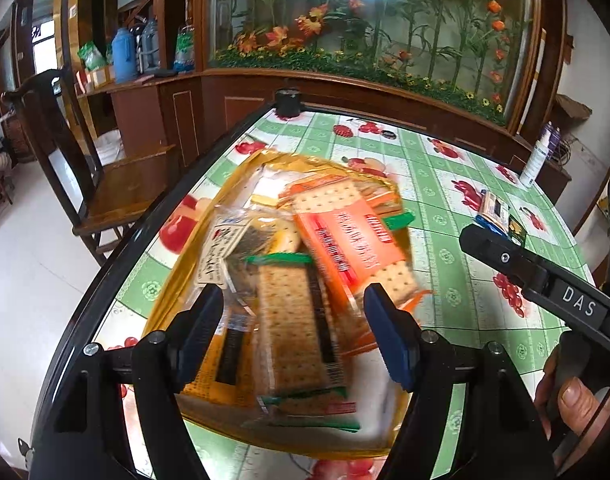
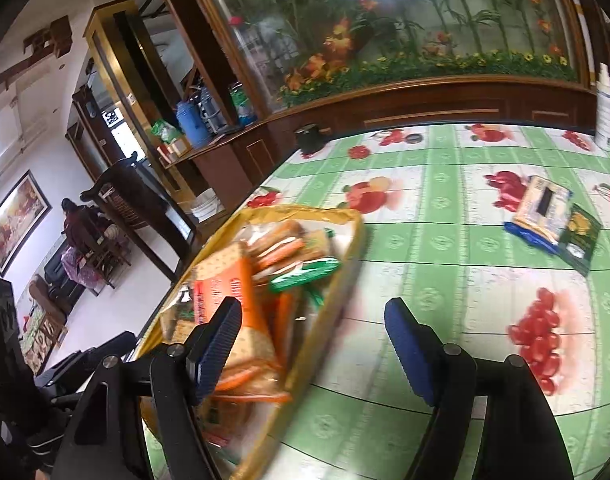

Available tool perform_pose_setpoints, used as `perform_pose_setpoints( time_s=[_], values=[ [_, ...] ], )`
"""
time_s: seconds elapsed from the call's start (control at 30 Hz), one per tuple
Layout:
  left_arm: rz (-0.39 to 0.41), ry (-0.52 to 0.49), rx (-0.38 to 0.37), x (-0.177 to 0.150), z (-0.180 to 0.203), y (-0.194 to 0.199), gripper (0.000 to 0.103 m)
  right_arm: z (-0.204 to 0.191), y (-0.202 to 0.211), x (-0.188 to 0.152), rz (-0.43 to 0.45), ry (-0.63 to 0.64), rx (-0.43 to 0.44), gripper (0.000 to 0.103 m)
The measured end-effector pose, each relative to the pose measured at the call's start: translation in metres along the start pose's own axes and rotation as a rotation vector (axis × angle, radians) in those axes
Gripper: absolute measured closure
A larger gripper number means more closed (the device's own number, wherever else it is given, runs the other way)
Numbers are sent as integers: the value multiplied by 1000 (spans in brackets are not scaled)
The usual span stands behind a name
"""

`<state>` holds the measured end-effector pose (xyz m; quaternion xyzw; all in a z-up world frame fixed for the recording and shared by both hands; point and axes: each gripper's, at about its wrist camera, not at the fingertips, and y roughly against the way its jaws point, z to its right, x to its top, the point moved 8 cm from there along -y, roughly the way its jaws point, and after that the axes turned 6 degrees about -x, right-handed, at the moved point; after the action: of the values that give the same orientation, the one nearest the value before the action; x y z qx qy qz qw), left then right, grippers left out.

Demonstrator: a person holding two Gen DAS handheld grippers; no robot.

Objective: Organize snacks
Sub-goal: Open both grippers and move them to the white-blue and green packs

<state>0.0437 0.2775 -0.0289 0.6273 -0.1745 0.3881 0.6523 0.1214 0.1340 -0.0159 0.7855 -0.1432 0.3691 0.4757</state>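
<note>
A gold tray (image 1: 241, 168) (image 2: 347, 218) on the fruit-print tablecloth holds several cracker packets. Among them are an orange one (image 1: 345, 232) (image 2: 221, 284) and a green-trimmed one (image 1: 293, 320). My left gripper (image 1: 295, 312) hovers open over the tray, the green-trimmed packet lying between its fingers without being pressed. My right gripper (image 2: 313, 316) is open too, with its left finger over the tray's right side and its right finger over bare cloth. A blue-and-white packet (image 1: 493, 210) (image 2: 541, 208) and a dark green packet (image 1: 517, 230) (image 2: 581, 240) lie loose on the table, far right.
A white spray bottle (image 1: 539, 156) (image 2: 605, 108) stands at the table's far right edge and a black round object (image 1: 287, 102) (image 2: 310, 138) at its far corner. A wooden chair (image 1: 105, 184) is left of the table. A flower cabinet (image 1: 365, 20) stands behind. A person (image 2: 77, 224) sits far off.
</note>
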Motion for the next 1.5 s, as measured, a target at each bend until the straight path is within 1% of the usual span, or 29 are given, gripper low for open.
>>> perform_pose_setpoints(
  time_s=[0.07,0.23,0.33,0.43,0.57,0.63,0.73,0.83,0.97,1.1,1.23,1.5],
  values=[
    [8,-13,4,2,6,1,31,11,4,0,5,-10,-13,23],
    [17,-33,-10,9,22,3,31,39,12,0,9,-33,-45,23],
    [31,-39,-24,13,31,6,31,65,18,1,21,-54,-92,23],
    [38,-33,-47,17,40,6,31,98,21,3,27,-95,-153,20],
    [37,-33,-84,21,54,2,31,148,21,5,27,-199,-220,20],
    [32,-44,-100,22,64,-1,31,164,17,7,20,-214,-252,20],
    [24,-67,-114,22,77,-4,31,191,10,10,5,-220,-324,19],
    [14,-86,-129,22,89,-8,31,215,3,16,-10,-243,-368,16],
    [4,-105,-140,23,101,-15,31,246,-9,25,-34,-257,-442,16],
    [-10,-121,-144,23,110,-22,31,279,-16,28,-47,-313,-510,16],
    [-28,-125,-148,22,115,-31,31,295,-27,32,-59,-330,-534,17],
    [-62,-134,-151,19,127,-47,31,294,-52,45,-124,-255,-602,16]
  ],
)
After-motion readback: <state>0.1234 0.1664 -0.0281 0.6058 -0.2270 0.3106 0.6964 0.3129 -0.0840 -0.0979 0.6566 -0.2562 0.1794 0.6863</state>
